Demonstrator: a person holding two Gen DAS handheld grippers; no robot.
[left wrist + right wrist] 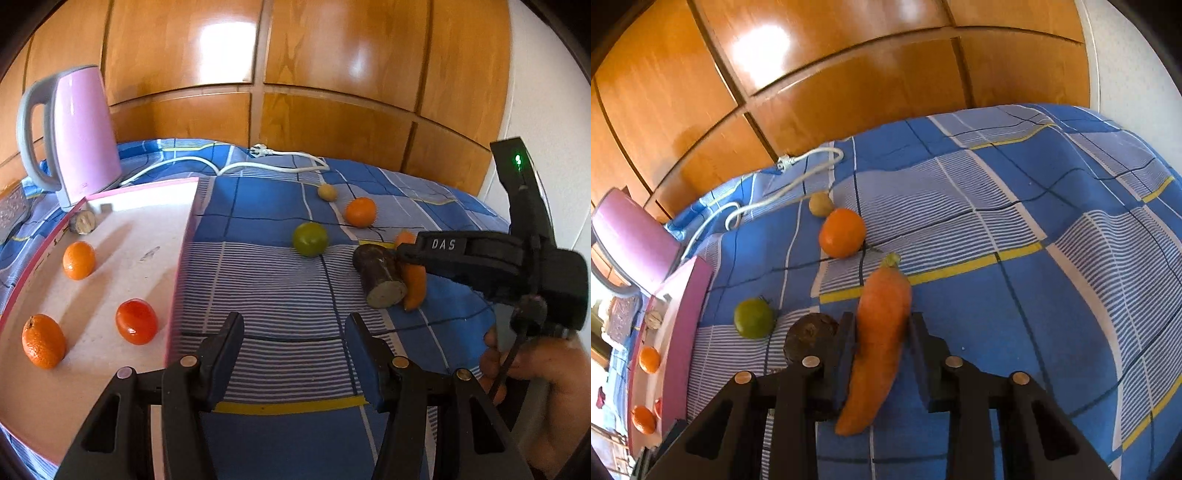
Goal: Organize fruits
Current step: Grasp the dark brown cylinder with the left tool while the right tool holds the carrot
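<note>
Left wrist view: left gripper point(293, 354) low in front, partly open, nothing between the 2 dark fingers, only blue checked cloth point(266, 206) below. On the left, a white tray point(147, 229) with a pink rim, holding 2 oranges point(78, 260), a red tomato point(136, 321) and a small brown stub point(82, 221) at the far end. Behind the tray, a pink kettle point(79, 136) with a grey handle, and a white cord point(236, 164) across the cloth. Out on the cloth, a green tomato point(310, 239), a loose orange point(360, 211) and a little yellow fruit point(327, 192) beyond it. On the right, the right gripper point(404, 264) held by a hand point(539, 369), squeezed shut on a carrot point(414, 288), with a dark round chunk point(380, 277) touching the carrot's side.

Right wrist view: right gripper point(882, 332) closed tight on the carrot point(879, 332), both pads pressing its sides, green top pointing away, tip near the camera. Dark round chunk point(812, 332) just beside the left finger. Green tomato point(753, 318) further left, loose orange point(842, 232) and little yellow fruit point(820, 203) beyond. Tray point(687, 314) and kettle point(631, 236) at the left edge.
</note>
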